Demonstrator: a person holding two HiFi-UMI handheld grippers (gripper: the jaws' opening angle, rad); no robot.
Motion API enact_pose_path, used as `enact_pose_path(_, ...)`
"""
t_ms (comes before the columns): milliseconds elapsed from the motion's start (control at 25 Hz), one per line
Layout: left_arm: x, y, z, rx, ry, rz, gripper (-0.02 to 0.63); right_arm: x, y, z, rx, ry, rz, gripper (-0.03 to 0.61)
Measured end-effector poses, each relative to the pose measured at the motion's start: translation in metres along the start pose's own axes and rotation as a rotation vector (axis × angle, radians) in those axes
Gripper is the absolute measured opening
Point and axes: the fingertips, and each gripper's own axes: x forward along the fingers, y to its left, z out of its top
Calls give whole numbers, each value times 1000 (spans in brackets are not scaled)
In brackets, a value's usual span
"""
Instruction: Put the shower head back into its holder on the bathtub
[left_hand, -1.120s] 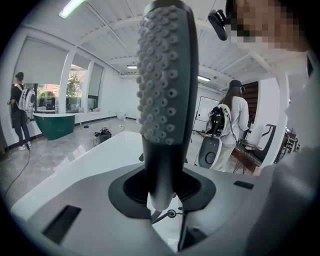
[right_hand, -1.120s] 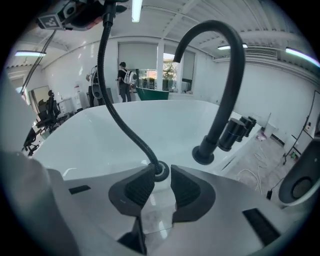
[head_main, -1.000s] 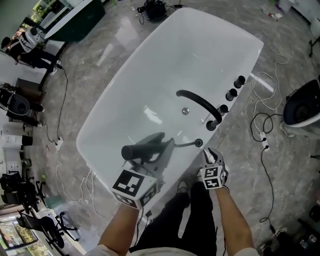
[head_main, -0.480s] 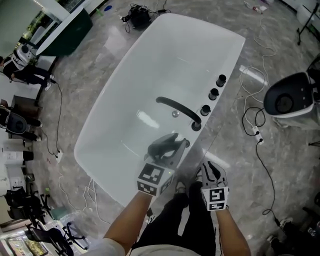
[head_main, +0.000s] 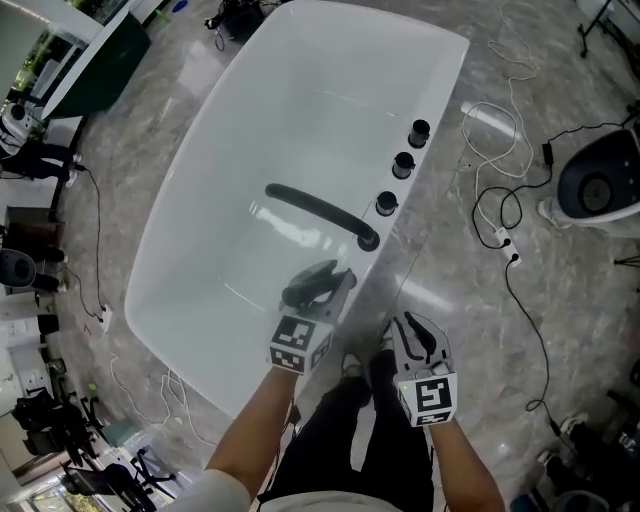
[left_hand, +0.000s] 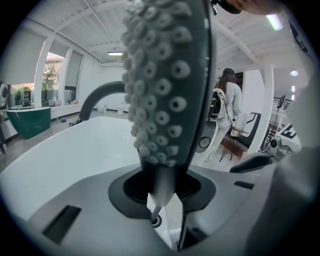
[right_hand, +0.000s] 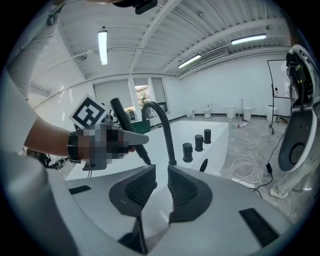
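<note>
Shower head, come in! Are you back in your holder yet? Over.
Left gripper shut on shower head, by tub rim, not seated. Right gripper open, empty. Nothing in the way.

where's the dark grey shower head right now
In the head view, the dark grey shower head is clamped in the left gripper at centre-left, over the near end of the white bathtub, just short of the curved black spout.

Showroom-like hall for bathroom fixtures. Freestanding white bathtub (head_main: 300, 120) on a grey marble floor (head_main: 570, 340). Green bathtub (left_hand: 25, 122) beside tall windows. Small white sanitary fixtures (right_hand: 230, 111) along the far wall. Strip lights (right_hand: 103, 46) under a white beamed ceiling. Loose cables (head_main: 503, 240) across the floor.
</note>
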Motion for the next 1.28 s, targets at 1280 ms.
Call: enact_pose_path(1280, 56, 3, -106, 94, 184, 84, 109, 12, -3, -40, 48, 33, 39, 81)
